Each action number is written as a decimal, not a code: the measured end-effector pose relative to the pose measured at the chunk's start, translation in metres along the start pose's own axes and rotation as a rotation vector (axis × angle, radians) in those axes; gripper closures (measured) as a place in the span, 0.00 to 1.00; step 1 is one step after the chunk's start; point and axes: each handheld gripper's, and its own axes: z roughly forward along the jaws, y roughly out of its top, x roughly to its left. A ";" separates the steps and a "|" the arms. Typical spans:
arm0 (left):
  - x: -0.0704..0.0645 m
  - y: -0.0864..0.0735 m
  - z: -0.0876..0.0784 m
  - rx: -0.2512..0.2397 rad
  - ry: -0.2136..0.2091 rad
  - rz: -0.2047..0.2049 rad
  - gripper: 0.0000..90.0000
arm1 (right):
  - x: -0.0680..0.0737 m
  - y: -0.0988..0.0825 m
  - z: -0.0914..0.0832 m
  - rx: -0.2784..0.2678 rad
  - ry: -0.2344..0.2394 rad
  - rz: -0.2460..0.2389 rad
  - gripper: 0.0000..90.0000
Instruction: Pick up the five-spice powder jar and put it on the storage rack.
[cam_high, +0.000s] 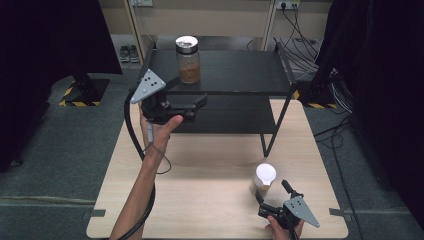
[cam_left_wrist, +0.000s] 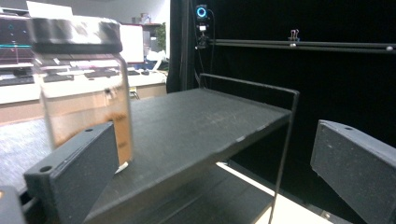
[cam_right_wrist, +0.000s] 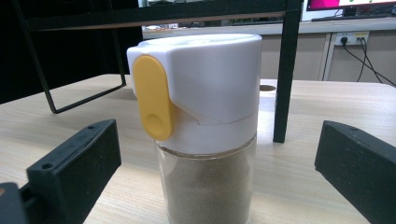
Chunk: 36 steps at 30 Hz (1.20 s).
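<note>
A glass jar (cam_high: 188, 60) with a dark lid and brown contents stands on the top of a black shelf (cam_high: 240, 72). My left gripper (cam_high: 197, 106) hovers open at the shelf's front edge, just short of the jar. In the left gripper view the jar (cam_left_wrist: 81, 84) stands ahead, left of the gap between the jaws. A white-capped shaker (cam_high: 264, 176) of brown powder stands on the wooden table (cam_high: 200, 190). My right gripper (cam_high: 272, 192) is open right behind it. In the right gripper view the shaker (cam_right_wrist: 205, 116), with a yellow tab, stands between the spread jaws, touching neither.
The shelf has a lower tier (cam_high: 235, 117) and thin black legs (cam_high: 277, 122) that stand on the table near the shaker. Cables (cam_high: 300, 40) lie on the floor at the back right. A dark curtain (cam_high: 385, 75) hangs to the right.
</note>
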 end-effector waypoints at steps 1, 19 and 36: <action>0.000 -0.003 -0.001 -0.003 -0.004 -0.003 0.00 | 0.000 0.000 0.000 0.000 0.000 -0.001 0.01; -0.022 -0.051 -0.014 -0.021 -0.022 0.000 0.00 | -0.001 0.000 0.000 0.001 0.002 0.000 0.01; -0.046 -0.108 -0.032 -0.044 0.007 0.015 0.00 | -0.001 0.001 0.000 0.005 0.005 -0.001 0.00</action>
